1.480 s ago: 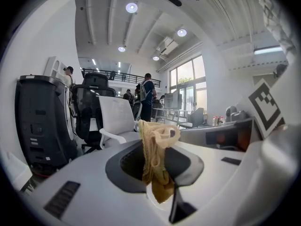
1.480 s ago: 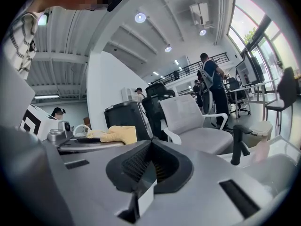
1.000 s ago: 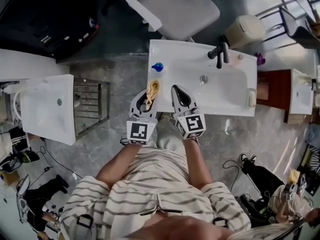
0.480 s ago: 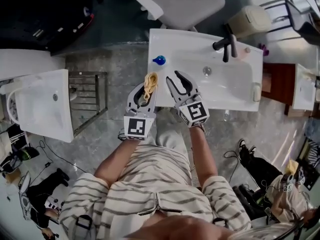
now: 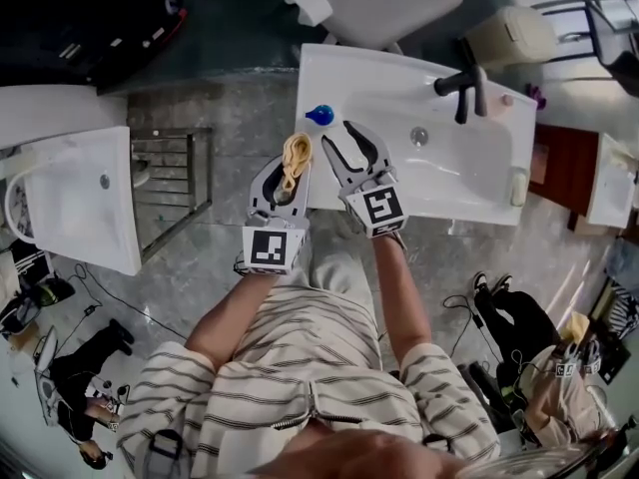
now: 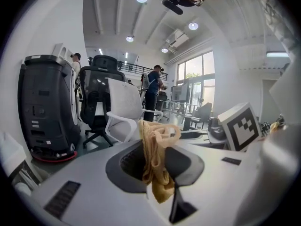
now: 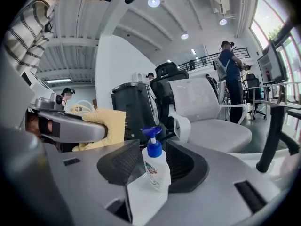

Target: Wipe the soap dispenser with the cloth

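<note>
The soap dispenser (image 5: pixel 319 115), a clear bottle with a blue pump, stands on the left rim of the white sink (image 5: pixel 454 183). My left gripper (image 5: pixel 291 164) is shut on a bunched yellow cloth (image 5: pixel 296 152), just short of the dispenser and left of my right gripper. In the left gripper view the cloth (image 6: pixel 155 153) hangs from the closed jaws. My right gripper (image 5: pixel 339 138) has just been opening its jaws and stands open. In the right gripper view the dispenser (image 7: pixel 155 166) shows upright through the gap, just beyond the tips and untouched.
A black tap (image 5: pixel 465 90) and a drain (image 5: pixel 419 136) lie to the right in the sink. A white office chair (image 5: pixel 374 3) stands behind it. A second white basin (image 5: pixel 80 198) and a metal rack (image 5: pixel 170 183) are on the left. People stand in the background.
Both grippers have moved forward and closer to the dispenser. The right gripper's jaws, shut a second ago, have spread apart. The left one still holds the cloth.
</note>
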### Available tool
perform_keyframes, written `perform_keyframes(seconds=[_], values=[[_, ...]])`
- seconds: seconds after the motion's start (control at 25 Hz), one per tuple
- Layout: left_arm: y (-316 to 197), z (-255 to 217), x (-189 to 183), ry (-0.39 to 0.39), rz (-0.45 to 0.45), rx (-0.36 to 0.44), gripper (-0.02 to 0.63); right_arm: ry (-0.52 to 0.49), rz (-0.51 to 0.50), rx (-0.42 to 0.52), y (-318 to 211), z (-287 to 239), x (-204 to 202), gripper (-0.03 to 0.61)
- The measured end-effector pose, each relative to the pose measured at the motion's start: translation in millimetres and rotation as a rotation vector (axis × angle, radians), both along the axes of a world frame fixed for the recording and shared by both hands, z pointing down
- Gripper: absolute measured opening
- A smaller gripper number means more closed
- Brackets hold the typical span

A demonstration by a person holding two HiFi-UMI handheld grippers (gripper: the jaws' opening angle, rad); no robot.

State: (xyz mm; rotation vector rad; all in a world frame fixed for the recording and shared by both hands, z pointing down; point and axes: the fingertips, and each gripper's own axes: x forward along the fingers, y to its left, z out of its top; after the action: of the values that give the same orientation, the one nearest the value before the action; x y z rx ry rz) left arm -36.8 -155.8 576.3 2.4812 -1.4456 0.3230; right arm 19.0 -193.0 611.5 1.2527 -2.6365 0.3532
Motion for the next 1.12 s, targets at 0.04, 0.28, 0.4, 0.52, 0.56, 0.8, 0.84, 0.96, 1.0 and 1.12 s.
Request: perform_keyframes(seconds=[0.04, 0.28, 0.4, 0.52, 0.56, 0.8, 0.84, 0.96, 1.0, 1.12], values=[[-1, 2, 0, 0.005, -0.006, -0.004, 0.083, 0.005, -0.006, 0.004, -3, 1, -1, 0.163], [1, 9, 2, 0.005, -0.015, -0.029, 0.084, 0.002, -0.018, 0.005, -14, 3, -5, 0.163], [-2, 12, 3, 0.013, -0.014, -0.041, 0.083, -0.002, -0.018, 0.003, -18, 6, -8, 0.161], [-3, 13, -2, 0.012, -0.024, -0.047, 0.084, 0.007, -0.023, -0.004, -22, 9, -14, 0.16], [-2, 14, -4, 0.01, -0.027, -0.049, 0.084, 0.009, -0.023, -0.007, -23, 10, -15, 0.16], [-4, 17, -9, -0.004, -0.035, -0.044, 0.084, 0.023, 0.015, -0.019, -25, 16, -20, 0.149], [-5, 17, -9, -0.007, -0.037, -0.041, 0.084, 0.027, 0.022, -0.02, -26, 17, -20, 0.148], [-6, 17, -11, -0.01, -0.039, -0.037, 0.084, 0.034, 0.049, -0.023, -29, 21, -18, 0.147], [-6, 17, -12, -0.011, -0.039, -0.036, 0.084, 0.035, 0.058, -0.025, -29, 21, -18, 0.147], [-5, 18, -15, -0.009, -0.04, -0.031, 0.083, 0.043, 0.088, -0.025, -29, 22, -19, 0.146]])
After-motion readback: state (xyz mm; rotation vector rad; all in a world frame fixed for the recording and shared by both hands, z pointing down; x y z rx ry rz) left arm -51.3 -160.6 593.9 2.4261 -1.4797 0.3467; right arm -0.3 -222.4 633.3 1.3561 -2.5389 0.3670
